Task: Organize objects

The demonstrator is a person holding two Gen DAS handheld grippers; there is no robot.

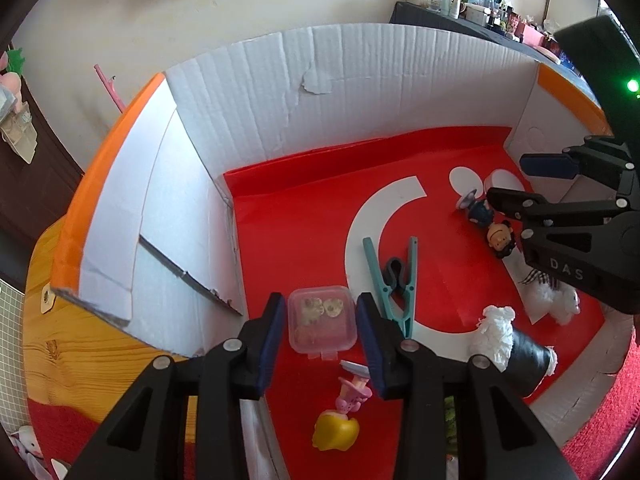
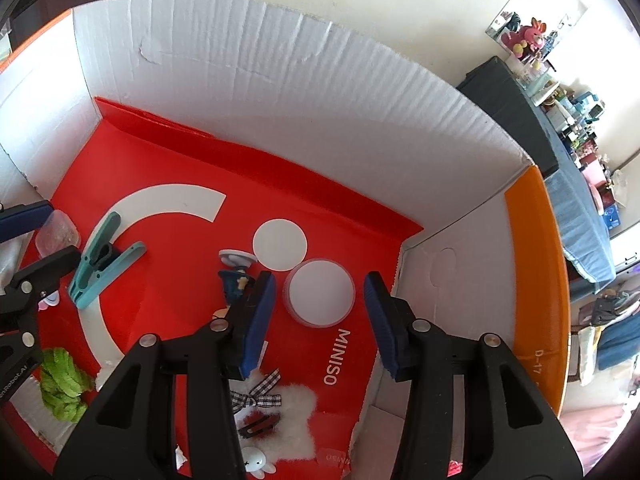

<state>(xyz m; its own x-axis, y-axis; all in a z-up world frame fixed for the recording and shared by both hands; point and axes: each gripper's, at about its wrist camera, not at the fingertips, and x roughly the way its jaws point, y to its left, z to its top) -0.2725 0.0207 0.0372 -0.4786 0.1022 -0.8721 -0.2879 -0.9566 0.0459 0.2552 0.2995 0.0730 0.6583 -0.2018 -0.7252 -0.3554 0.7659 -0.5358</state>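
Straddling a small clear plastic container, the left gripper holds its two blue-padded fingers spread wide, one pad on each side of the box with a sliver of red showing between pad and plastic, so nothing is clamped. The container sits on the red paper liner at the bottom of a white cardboard box with orange outer flaps, and it holds pale beige bits that are too blurred to name. Just right of it lies a teal clothes peg, and nearer the camera are a pink figurine and a yellow toy (both partly under the left gripper). A black cone with white fluffy trim lies on its side to the right. The right gripper likewise hangs wide open and empty above a round white-lidded tin, which rests beside a printed white circle on the liner. Its left pad is close to a small dark-blue figurine lying on the liner. Below it lie a white fluffy hair clip with a gingham bow and a tiny white rabbit figure, with a green fuzzy bundle at the left edge.
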